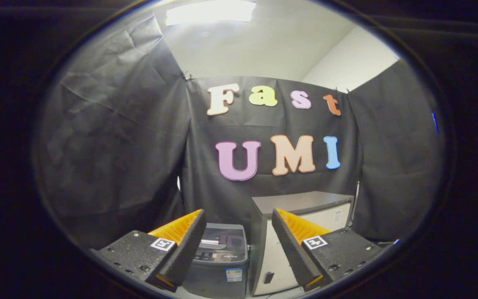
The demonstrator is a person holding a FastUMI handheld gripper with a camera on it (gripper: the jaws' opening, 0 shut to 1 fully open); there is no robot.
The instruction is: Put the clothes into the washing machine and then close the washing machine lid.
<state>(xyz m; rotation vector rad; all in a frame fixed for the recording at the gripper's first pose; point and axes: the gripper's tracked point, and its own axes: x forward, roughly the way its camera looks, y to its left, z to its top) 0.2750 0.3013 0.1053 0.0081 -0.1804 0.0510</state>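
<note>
A small dark grey top-loading washing machine (219, 257) stands on the floor against the black cloth wall, beyond my fingers and seen in the gap between them. Its lid lies flat, with the control panel along the top. My gripper (238, 226) is open, held well back from the machine and above it, with nothing between the fingers. I see no clothes in this view.
A white cabinet (305, 220) with a grey top stands right beside the washing machine, partly behind my right finger. Black cloth walls close in the booth on the left, back and right. A cable (353, 207) runs down the cabinet's right side.
</note>
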